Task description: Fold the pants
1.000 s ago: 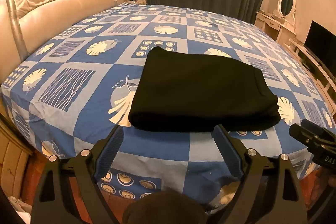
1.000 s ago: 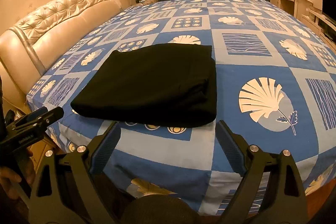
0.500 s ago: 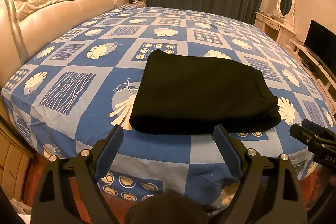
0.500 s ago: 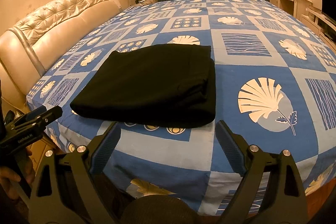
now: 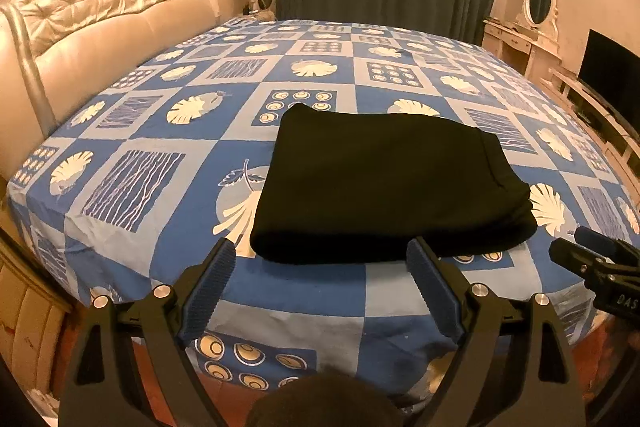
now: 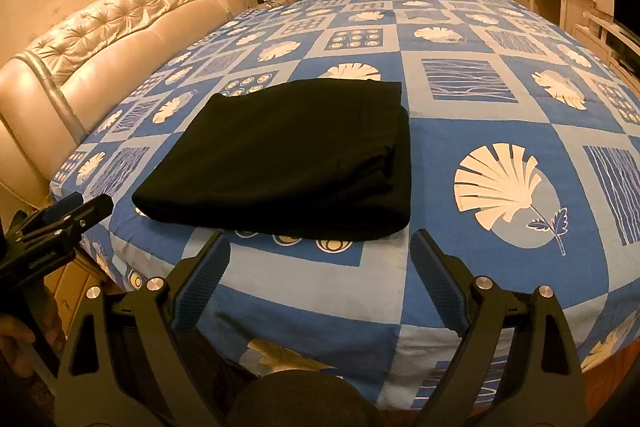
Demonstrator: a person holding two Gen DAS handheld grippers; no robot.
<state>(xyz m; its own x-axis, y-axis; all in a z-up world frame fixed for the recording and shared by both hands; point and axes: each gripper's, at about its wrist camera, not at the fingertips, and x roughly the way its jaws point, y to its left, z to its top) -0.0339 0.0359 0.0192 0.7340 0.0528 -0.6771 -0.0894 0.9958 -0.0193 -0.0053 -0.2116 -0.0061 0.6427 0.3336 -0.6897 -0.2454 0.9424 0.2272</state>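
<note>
The black pants (image 5: 384, 187) are seen folded into a compact rectangle on the bed (image 5: 280, 291), just ahead of the left gripper (image 5: 320, 279) and right gripper (image 6: 320, 275), whose fingers are spread and empty, probably because the folding is judged finished.

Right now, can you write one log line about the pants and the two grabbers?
pants: folded, lying on bed | left gripper: open, empty, short of pants | right gripper: open, empty, short of pants
</note>
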